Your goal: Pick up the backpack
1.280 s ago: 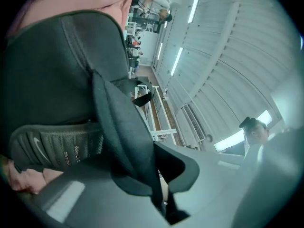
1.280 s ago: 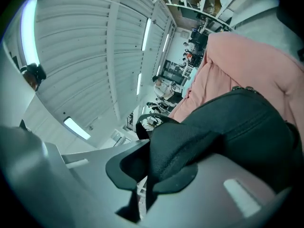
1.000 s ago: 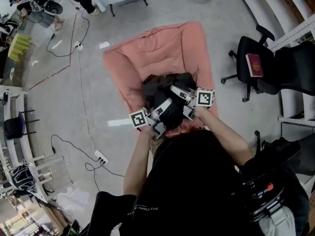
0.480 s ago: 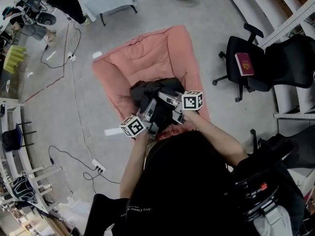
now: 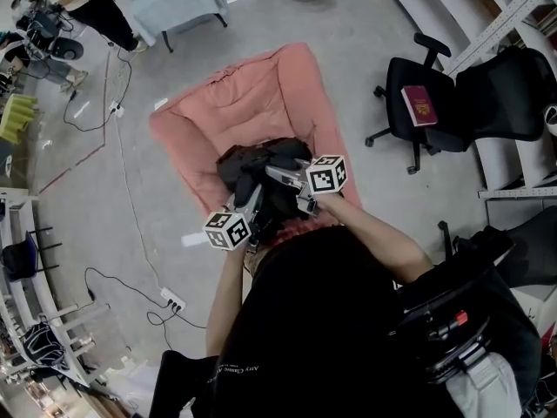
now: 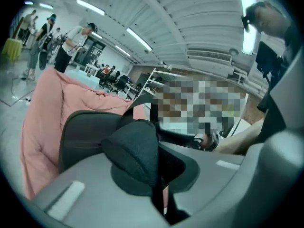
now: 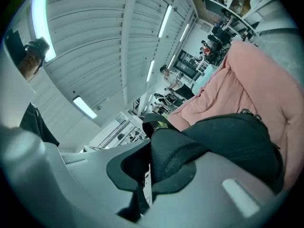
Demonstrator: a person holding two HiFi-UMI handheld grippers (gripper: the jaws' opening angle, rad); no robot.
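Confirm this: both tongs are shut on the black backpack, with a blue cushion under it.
Wrong in one respect: the cushion is pink, not blue, as the head view shows. The rest stands: the left tongs and the right tongs are each shut on the black backpack, with the cushion under it.

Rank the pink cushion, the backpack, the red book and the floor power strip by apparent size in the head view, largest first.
1. pink cushion
2. backpack, partly covered
3. red book
4. power strip
The book lies on a chair, nearer the camera, so the last pair is unsure.
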